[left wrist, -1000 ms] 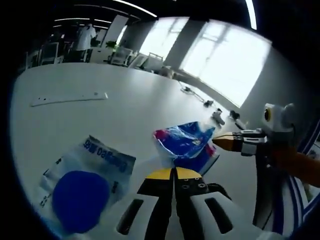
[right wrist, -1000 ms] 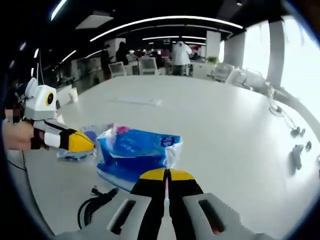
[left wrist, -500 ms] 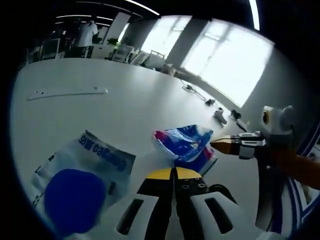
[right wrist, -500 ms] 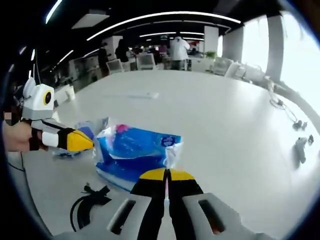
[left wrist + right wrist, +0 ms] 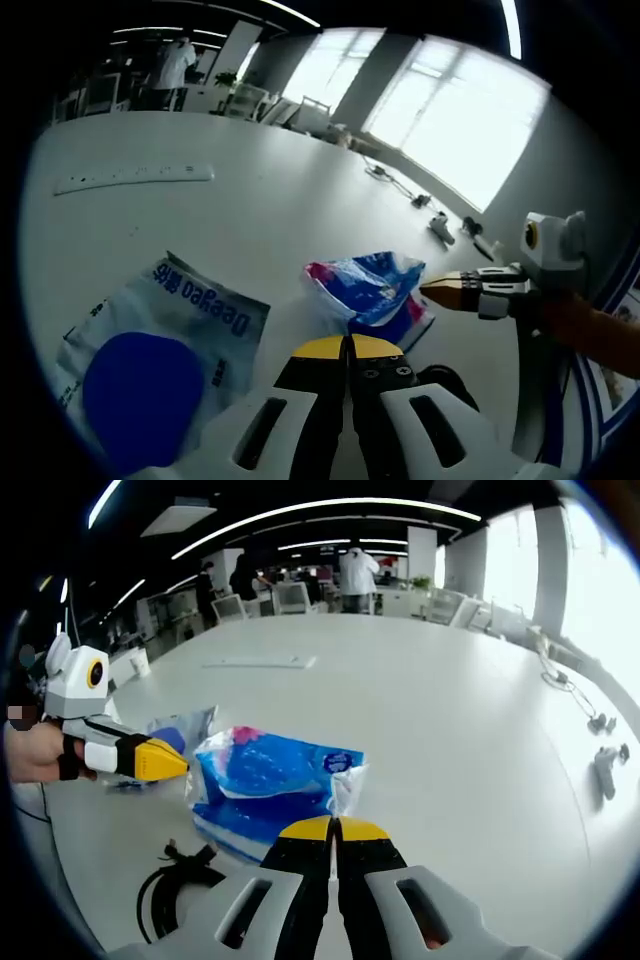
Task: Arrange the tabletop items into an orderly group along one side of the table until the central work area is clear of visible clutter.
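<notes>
Resting on a white table [image 5: 250,220], just ahead of the left claw [image 5: 347,346]: a blue tissue pack [image 5: 372,292], crinkled, with a red-pink patch at one end. Left claw jaws pressed together, yellow tips meeting, nothing between them. To the left of that claw, close by: a clear plastic bag [image 5: 165,345] with blue lettering and a large blue round shape inside, lying flat. Further ahead and to the left: a long white strip [image 5: 133,179], well apart from the pack. Coming in from the right, level with the pack: the right claw [image 5: 437,291], yellow-orange tip almost at the pack's edge; contact cannot be told. Far ahead to the right: small dark items and a cable [image 5: 390,181] along the table's far side, too small to tell.

Seen from the right gripper view: same tissue pack [image 5: 270,790] directly ahead of the right claw [image 5: 333,829], its near edge just beyond the tips. Jaws together here too, gripping nothing. Left of the pack, the left claw [image 5: 172,766] pointing at it, tip near the pack's left end, held by a hand [image 5: 35,755]. Behind that tip: the plastic bag [image 5: 180,727], partly hidden. Down to the left of the right claw: a coiled black cable [image 5: 172,878] on the table. Far right: a small grey object [image 5: 605,770]. Beyond the table: chairs and standing people [image 5: 357,575].
</notes>
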Tool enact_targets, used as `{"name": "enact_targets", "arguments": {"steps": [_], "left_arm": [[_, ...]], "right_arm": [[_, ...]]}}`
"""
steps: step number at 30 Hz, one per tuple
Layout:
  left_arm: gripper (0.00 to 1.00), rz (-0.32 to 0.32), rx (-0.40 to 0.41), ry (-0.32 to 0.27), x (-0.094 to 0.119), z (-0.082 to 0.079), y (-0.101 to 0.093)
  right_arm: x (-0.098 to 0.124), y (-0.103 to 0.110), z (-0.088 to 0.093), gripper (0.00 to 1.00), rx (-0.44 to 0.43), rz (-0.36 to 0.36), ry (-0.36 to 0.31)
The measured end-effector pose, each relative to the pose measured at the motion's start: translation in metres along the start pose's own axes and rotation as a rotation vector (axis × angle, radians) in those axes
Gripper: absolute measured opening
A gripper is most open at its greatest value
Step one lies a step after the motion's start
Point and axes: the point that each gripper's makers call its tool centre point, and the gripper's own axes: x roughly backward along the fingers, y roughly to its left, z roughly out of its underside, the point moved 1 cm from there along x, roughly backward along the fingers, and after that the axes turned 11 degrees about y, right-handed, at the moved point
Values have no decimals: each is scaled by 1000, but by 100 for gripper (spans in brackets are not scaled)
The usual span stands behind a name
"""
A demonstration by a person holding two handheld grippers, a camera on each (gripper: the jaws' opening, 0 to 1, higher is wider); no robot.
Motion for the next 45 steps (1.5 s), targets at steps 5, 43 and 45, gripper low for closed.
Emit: {"name": "enact_targets", "arguments": {"steps": [5, 43, 45], "left_arm": [[0, 1, -3, 15, -2, 7, -2], [0, -7, 25, 22, -7, 14, 0], [0, -10, 25, 22, -7, 15, 0]], "right_arm": [[-1, -1, 6, 0, -6, -2, 10], [-2, 0, 23, 0, -23, 2, 42], [-2, 1, 24, 0, -31, -4, 45]]}}
